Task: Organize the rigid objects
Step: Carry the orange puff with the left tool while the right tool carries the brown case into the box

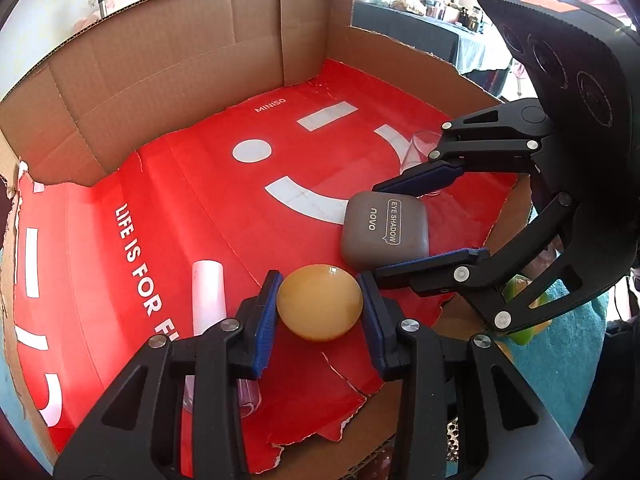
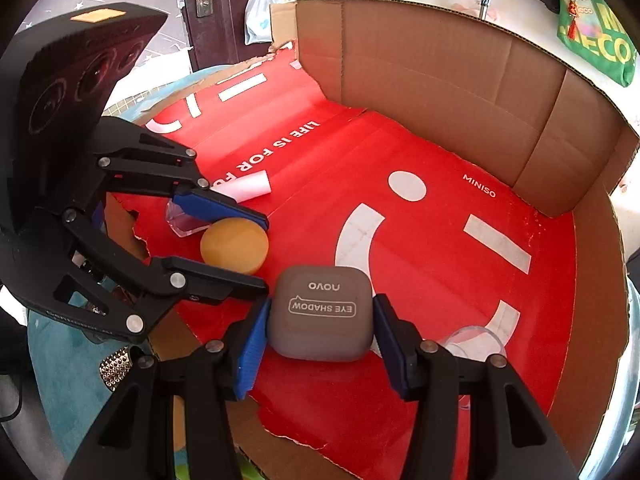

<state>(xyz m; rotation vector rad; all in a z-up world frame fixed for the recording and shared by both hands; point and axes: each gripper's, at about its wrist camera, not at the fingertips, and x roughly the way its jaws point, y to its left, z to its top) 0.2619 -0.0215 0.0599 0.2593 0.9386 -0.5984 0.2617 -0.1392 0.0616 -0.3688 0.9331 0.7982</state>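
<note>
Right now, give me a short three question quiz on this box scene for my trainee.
1. True or false: the left gripper is shut on the yellow disc.
2. What is the right gripper clamped on? A) grey eye shadow case B) white tube C) clear cup
3. Fill in: everything lies on a ___ printed sheet inside the cardboard box.

Key: 1 true; 2 A; 3 red.

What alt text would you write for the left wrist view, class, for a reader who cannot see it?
The left gripper is closed on a round yellow disc above a red printed cardboard box. Just beyond, the right gripper has its jaws on either side of a grey eye shadow case. A white tube lies on the box floor.
</note>
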